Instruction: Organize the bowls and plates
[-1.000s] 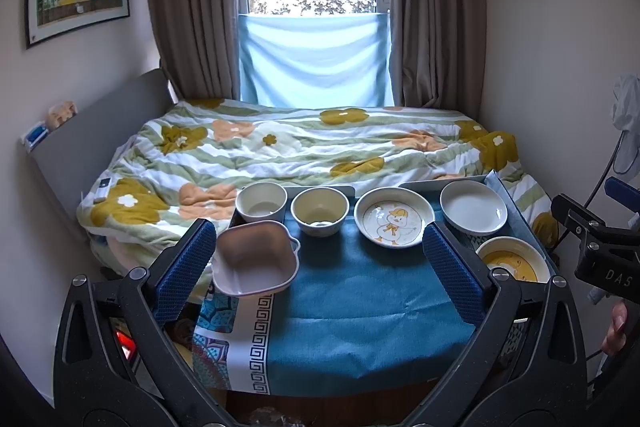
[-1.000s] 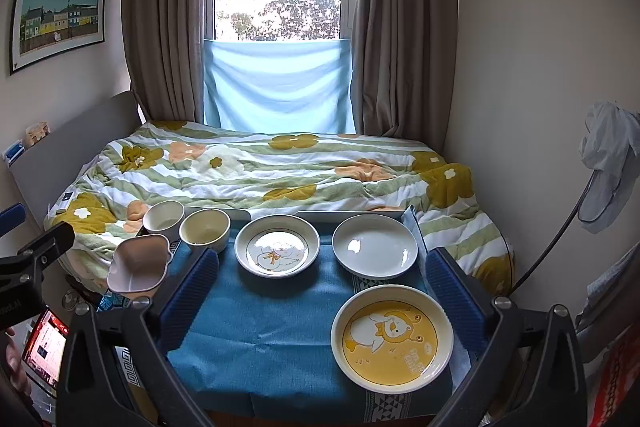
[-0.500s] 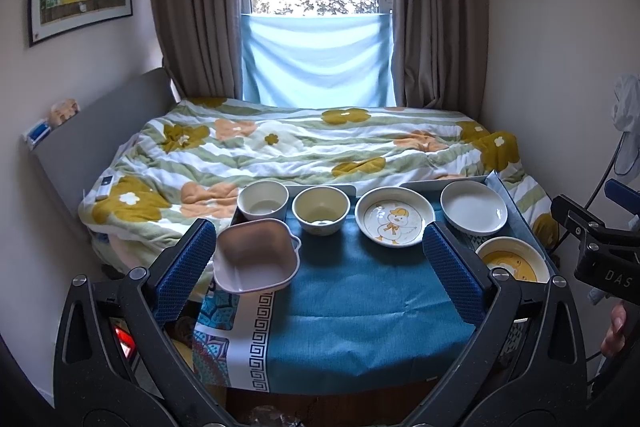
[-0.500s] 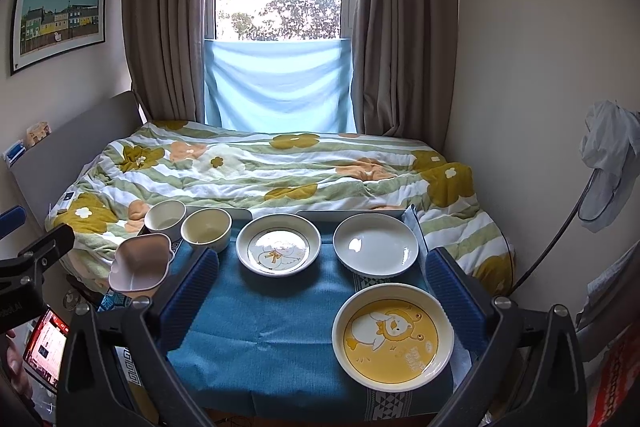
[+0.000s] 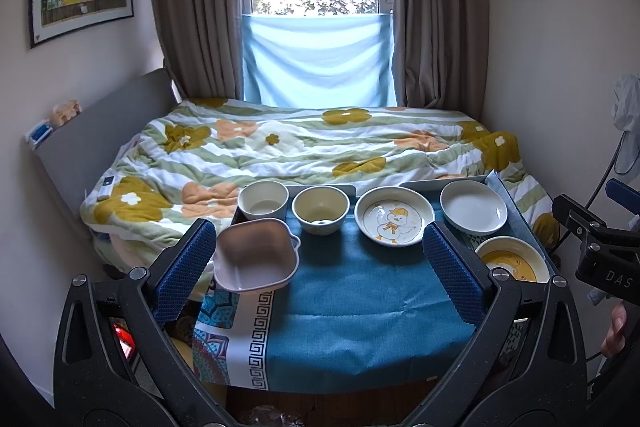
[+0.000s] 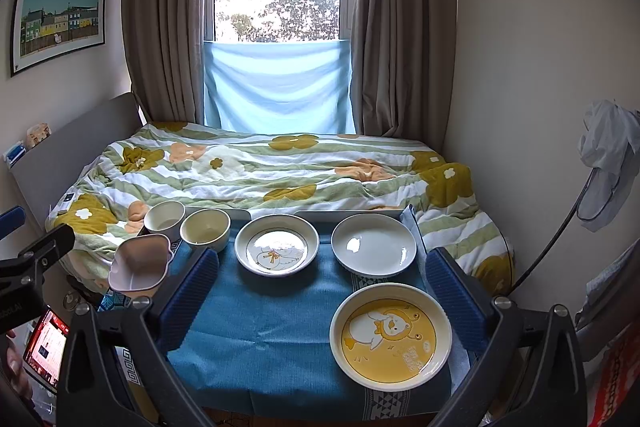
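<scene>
Both grippers, left (image 5: 320, 267) and right (image 6: 322, 291), are spread wide and empty above the desk (image 5: 352, 307). On its blue cloth sit two round bowls (image 5: 263, 200), a pink bowl (image 5: 256, 255), a duck plate (image 5: 394, 221) and a white plate (image 5: 474, 207). In the left view a gripper finger hides much of the yellow plate (image 6: 390, 335).

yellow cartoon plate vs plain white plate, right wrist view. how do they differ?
Look: the yellow cartoon plate has a yellow centre with a printed character inside a white rim; the plain white plate has no print, only a glare spot.
Position: the yellow cartoon plate sits at the near edge of the blue cloth; the plain white plate lies behind it, by the bed.
Shared: both round, shallow, upright, empty, ungripped.
</scene>
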`<state>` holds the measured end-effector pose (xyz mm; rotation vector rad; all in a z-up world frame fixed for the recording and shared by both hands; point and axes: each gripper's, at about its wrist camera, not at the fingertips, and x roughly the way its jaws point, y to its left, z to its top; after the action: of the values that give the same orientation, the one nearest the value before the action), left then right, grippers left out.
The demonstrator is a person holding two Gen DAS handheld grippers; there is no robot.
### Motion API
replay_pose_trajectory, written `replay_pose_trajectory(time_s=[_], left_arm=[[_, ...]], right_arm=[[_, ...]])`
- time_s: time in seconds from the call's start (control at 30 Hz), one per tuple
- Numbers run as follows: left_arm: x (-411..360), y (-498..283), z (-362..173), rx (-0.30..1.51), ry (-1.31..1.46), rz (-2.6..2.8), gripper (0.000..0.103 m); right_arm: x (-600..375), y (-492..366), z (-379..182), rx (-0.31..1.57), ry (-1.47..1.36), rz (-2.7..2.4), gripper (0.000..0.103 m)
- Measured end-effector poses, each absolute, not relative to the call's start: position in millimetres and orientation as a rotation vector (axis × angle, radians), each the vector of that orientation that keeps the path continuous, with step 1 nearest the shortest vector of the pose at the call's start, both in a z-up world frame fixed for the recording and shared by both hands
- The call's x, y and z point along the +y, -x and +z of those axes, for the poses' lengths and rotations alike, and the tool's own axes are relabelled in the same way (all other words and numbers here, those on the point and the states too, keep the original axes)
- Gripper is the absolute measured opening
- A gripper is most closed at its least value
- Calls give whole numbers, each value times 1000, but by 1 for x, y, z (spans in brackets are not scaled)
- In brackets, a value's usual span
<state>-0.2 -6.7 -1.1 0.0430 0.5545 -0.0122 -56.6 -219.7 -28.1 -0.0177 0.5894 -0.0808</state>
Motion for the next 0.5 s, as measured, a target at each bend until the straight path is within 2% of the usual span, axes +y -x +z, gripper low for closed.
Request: replay_pose_trajectory(time_s=[0.5], left_arm=[[-3,4,1,553,-36,7,103]], right_arm=[[-210,60,-23,587,21,-79,103]])
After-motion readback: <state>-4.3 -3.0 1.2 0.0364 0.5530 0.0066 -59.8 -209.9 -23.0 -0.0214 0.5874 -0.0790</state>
